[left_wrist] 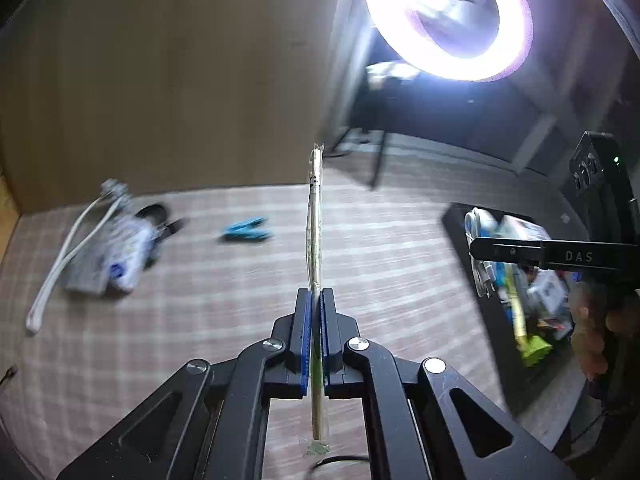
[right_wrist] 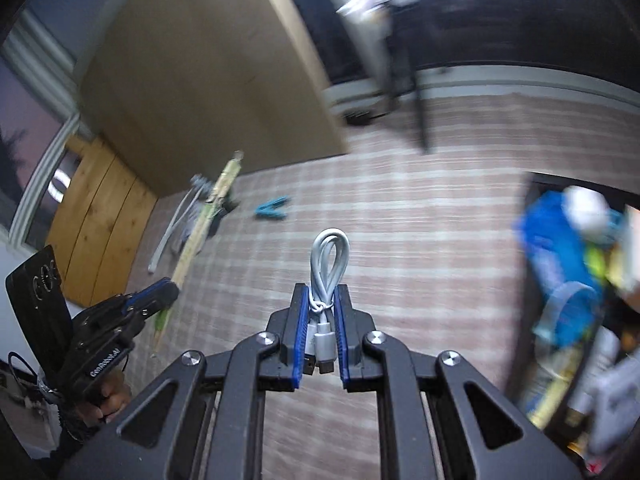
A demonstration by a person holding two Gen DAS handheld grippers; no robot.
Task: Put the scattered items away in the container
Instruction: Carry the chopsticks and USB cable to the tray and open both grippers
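Note:
My left gripper (left_wrist: pixel 317 294) is shut on a pair of wrapped chopsticks (left_wrist: pixel 314 220), held upright above the checked cloth; they also show in the right wrist view (right_wrist: pixel 208 216). My right gripper (right_wrist: pixel 322 292) is shut on a coiled white USB cable (right_wrist: pixel 329 268), held above the cloth. The black container (left_wrist: pixel 460 236) at the right holds several items; it also shows blurred in the right wrist view (right_wrist: pixel 532 184). On the cloth lie a blue clip (left_wrist: pixel 246 230), a white packet (left_wrist: pixel 120 256), a white strap (left_wrist: pixel 64 264) and a small black item (left_wrist: pixel 154 213).
A brown board (left_wrist: pixel 168 80) stands behind the cloth. A bright ring light (left_wrist: pixel 448 20) on a dark stand is at the back right. The left gripper's body (right_wrist: pixel 120 320) sits at the left of the right wrist view.

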